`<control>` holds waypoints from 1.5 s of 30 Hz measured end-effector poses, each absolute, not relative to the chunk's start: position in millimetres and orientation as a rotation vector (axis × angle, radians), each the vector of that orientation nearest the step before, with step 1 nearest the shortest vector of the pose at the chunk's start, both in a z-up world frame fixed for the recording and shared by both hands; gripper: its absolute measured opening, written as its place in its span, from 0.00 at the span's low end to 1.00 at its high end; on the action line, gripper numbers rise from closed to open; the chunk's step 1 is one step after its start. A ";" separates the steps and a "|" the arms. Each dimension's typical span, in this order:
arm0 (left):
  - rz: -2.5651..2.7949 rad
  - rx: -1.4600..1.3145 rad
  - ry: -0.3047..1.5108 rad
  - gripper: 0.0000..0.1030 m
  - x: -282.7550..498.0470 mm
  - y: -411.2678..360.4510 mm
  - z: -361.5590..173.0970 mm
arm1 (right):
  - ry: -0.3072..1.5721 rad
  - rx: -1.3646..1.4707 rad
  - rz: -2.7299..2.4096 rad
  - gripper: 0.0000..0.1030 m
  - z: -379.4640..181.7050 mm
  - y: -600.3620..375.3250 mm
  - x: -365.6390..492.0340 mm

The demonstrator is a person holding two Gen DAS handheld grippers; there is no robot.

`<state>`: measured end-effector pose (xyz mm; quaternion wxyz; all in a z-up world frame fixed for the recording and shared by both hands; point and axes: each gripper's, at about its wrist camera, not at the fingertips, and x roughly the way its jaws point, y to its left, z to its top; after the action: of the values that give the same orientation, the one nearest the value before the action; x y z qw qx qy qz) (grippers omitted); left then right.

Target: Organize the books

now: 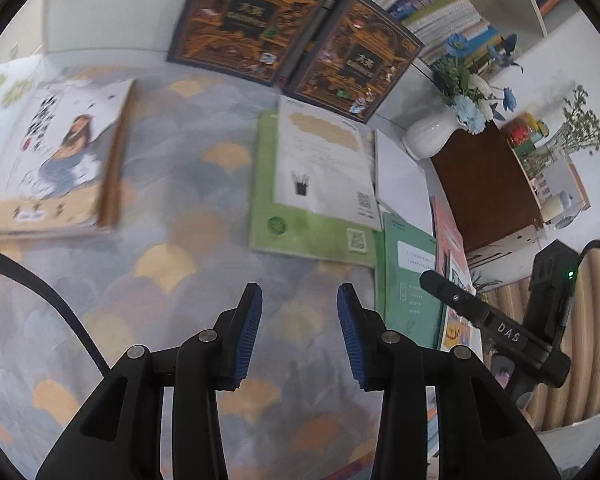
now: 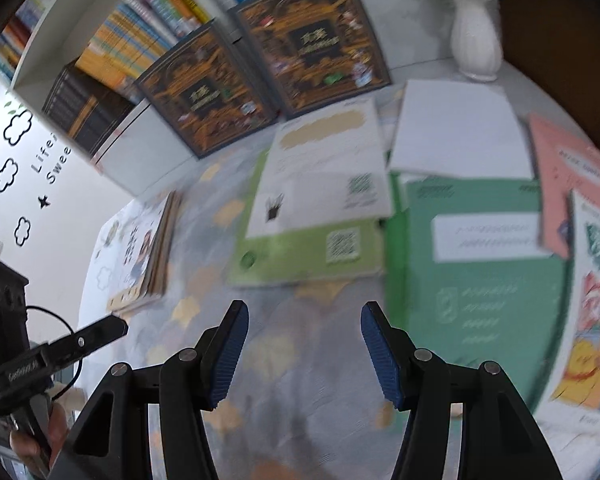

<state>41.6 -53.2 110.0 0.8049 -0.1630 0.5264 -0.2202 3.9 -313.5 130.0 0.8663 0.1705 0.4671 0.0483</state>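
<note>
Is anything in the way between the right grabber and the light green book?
Nothing visible. Only bare patterned tablecloth lies between the open right gripper and the light green book. A white booklet lies on top of that book.

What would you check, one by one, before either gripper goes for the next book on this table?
1. Left gripper empty, pads apart: ok.
2. Right gripper empty, pads apart: ok.
3. White booklet is top of its pile, lying on the light green book: ok.
4. Dark green book free to lift: not ok, pink book overlaps it.
5. White vase stands clear of the books: cannot tell.
6. Picture sharp enough to aim: not ok, blurred.
</note>
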 end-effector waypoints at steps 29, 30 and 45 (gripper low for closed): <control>-0.456 -0.255 1.228 0.45 212.8 -135.6 23.5 | 1.055 0.307 0.077 0.46 76.1 -376.0 219.7; -0.456 -0.262 1.238 0.45 214.1 -134.5 19.8 | 1.065 0.298 0.066 0.46 72.7 -375.7 223.5; -0.531 -0.251 1.245 0.53 184.9 -128.3 23.3 | 1.111 0.293 0.118 0.48 76.9 -355.5 195.8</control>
<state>184.9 -128.3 23.3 0.7723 -0.1157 0.5747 -0.2448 195.8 -355.5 76.9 0.8379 0.1384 0.5251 0.0556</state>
